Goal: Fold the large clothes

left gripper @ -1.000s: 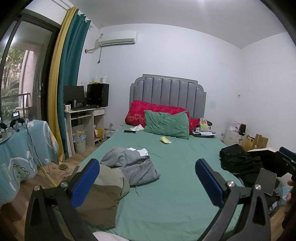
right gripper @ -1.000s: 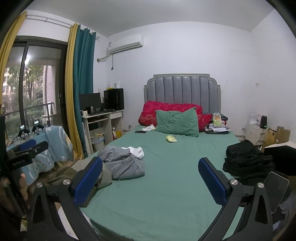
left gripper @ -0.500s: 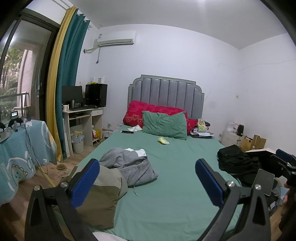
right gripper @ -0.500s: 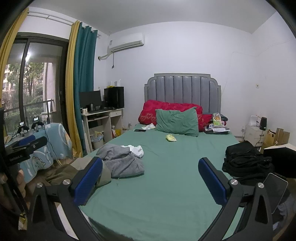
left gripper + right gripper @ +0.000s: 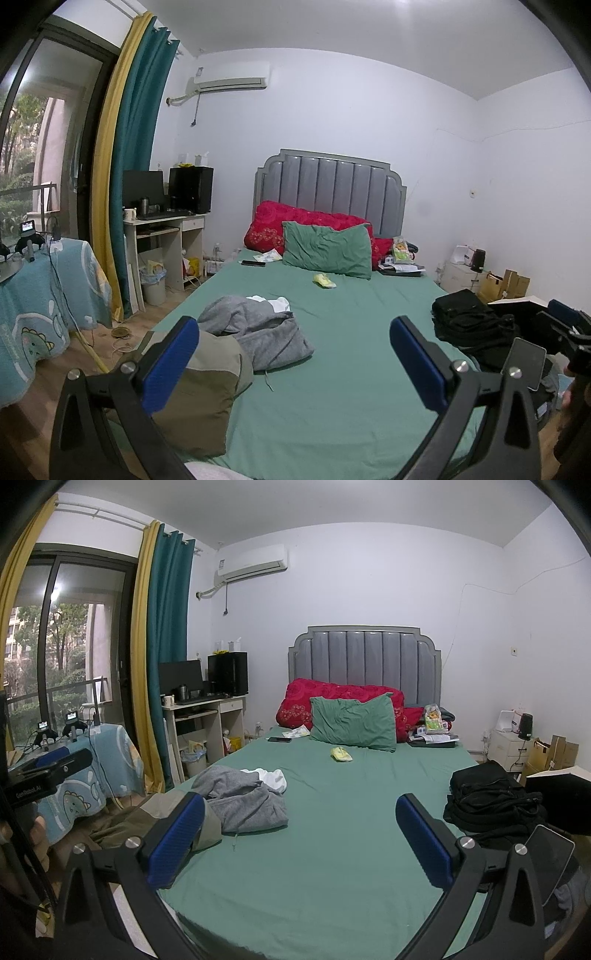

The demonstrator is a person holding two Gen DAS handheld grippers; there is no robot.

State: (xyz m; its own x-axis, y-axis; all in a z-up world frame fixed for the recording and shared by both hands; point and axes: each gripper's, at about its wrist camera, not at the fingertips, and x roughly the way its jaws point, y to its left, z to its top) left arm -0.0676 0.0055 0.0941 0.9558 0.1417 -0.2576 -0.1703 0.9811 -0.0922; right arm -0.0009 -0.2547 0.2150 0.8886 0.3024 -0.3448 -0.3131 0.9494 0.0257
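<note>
Blue-padded jaws wide apart, empty, both grippers above bed (image 5: 332,387); grey hoodie (image 5: 243,797) untouched.

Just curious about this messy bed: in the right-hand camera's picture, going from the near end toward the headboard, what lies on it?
Grey hoodie → small yellow item → green pillow → red quilt → grey headboard.
</note>
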